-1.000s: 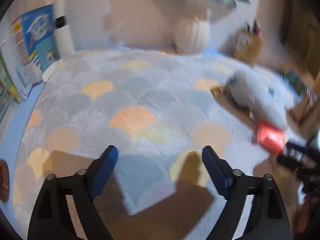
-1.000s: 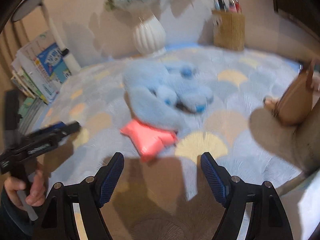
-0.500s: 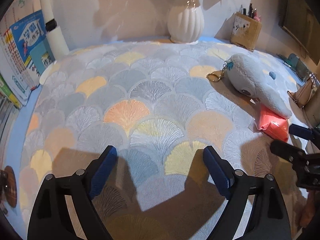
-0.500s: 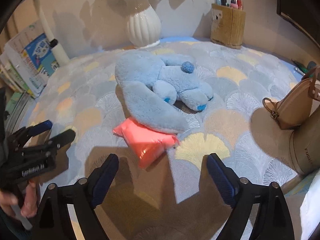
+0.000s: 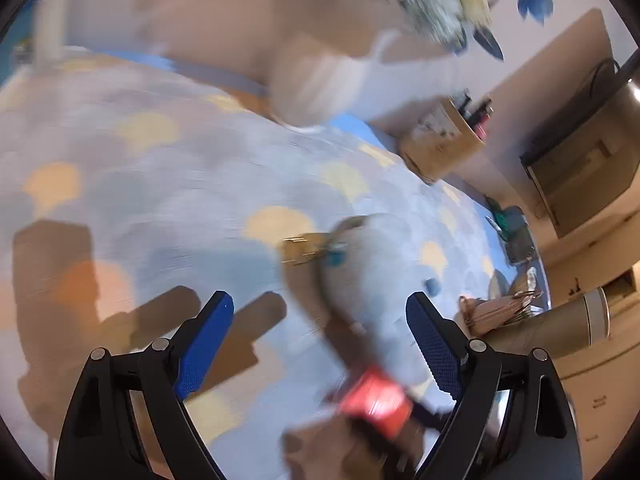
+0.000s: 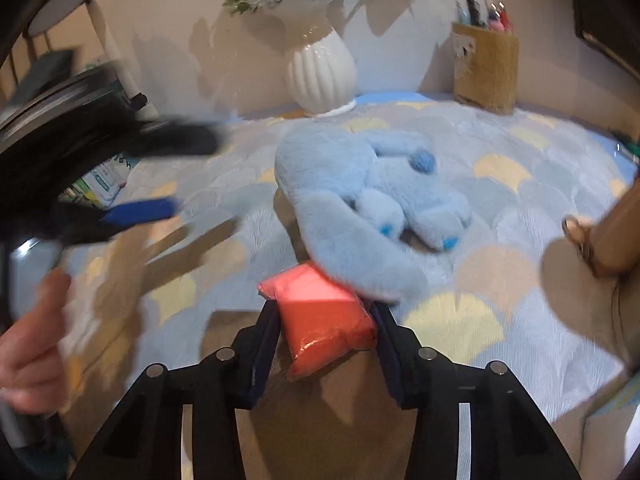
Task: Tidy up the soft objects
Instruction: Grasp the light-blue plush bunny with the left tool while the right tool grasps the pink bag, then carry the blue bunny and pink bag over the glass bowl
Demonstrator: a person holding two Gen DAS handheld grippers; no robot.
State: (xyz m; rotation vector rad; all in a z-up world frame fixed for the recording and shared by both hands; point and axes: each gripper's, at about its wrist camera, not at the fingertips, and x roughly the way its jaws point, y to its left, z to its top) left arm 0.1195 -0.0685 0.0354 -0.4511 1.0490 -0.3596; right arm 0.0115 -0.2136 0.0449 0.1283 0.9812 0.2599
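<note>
Right now your right hand-held gripper (image 6: pixel 326 320) is closing on a soft orange-red packet (image 6: pixel 320 316), its two fingers flanking the packet's sides and appearing to touch them. That packet lies on the scallop-patterned tabletop (image 6: pixel 500 216), its far end tucked under the ear of a pale blue plush toy (image 6: pixel 360 200). Your left hand-held gripper (image 5: pixel 320 344) stands wide apart with nothing held, blurred, above the tabletop beside the plush. A white ribbed vase (image 6: pixel 322 76) stands behind.
</note>
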